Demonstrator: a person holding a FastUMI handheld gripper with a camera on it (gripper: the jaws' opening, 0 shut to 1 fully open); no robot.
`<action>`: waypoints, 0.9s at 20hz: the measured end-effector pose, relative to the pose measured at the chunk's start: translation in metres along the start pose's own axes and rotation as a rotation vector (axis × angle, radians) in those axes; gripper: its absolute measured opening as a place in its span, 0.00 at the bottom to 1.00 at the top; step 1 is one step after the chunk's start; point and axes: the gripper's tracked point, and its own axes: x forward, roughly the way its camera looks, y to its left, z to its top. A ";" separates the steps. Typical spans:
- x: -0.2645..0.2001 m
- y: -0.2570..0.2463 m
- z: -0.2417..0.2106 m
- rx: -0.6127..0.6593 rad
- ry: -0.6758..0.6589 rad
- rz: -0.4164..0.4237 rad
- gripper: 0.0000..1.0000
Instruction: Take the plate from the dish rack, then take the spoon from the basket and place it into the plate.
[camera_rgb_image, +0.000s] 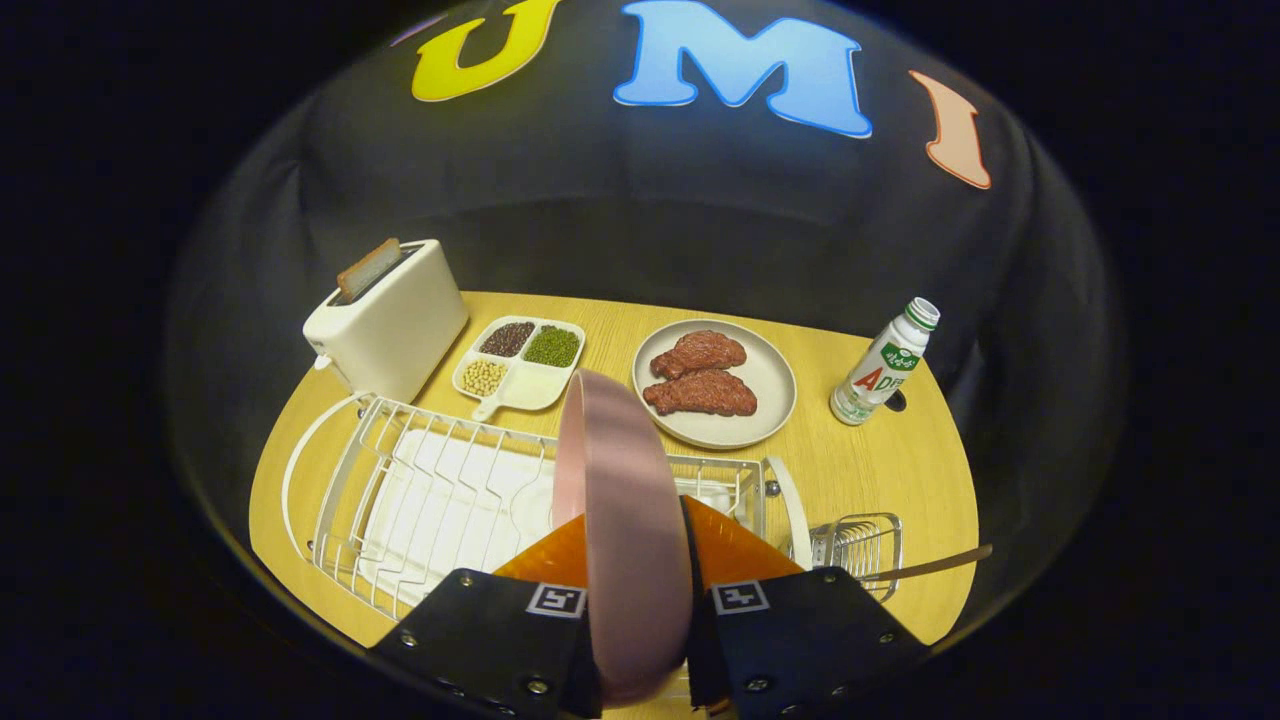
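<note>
Plate lifted edge-on, first step in hand.
Pink plate (620, 530) pinched on edge between the fingers, gripper (640, 640) holding it above the white dish rack (400, 490). Next, by my reading: set it flat on open surface (880, 460), then fetch the spoon (930, 566) from the small wire basket (860, 550). Free room is tight: rack ahead, steak plate (715, 385) and bottle (885, 365) beyond, surface edge close past the basket.

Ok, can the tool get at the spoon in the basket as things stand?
Probably not yet. The tool is shut on the pink plate, held on edge between its fingers above the dish rack. The spoon juts from the basket unobstructed, but the tool must set the plate down first.
</note>
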 end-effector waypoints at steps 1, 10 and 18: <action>0.000 0.000 0.001 0.003 0.002 -0.003 0.31; -0.003 0.004 0.008 -0.154 0.020 -0.058 0.31; -0.029 -0.006 0.042 -0.248 -0.016 -0.089 0.31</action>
